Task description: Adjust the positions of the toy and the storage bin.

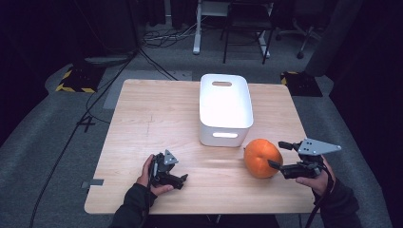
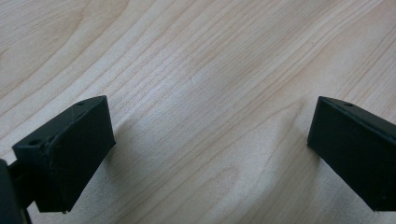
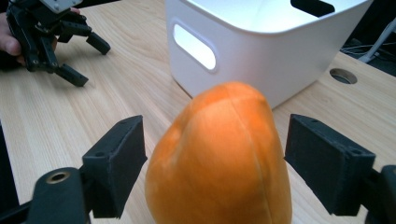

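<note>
At the table's near edge, the left gripper (image 1: 178, 179) rests low over bare wood, jaws spread and holding nothing, evidently parked out of the way. Beside it to the right, the right gripper (image 1: 274, 154) has its jaws spread on either side of the orange plush fruit (image 1: 260, 157), not yet pressing it: a likely setup for a grasp. Just beyond the fruit stands the white bin (image 1: 225, 124), open side up and empty as far as can be seen, probably the intended destination on the table (image 1: 142, 118).
</note>
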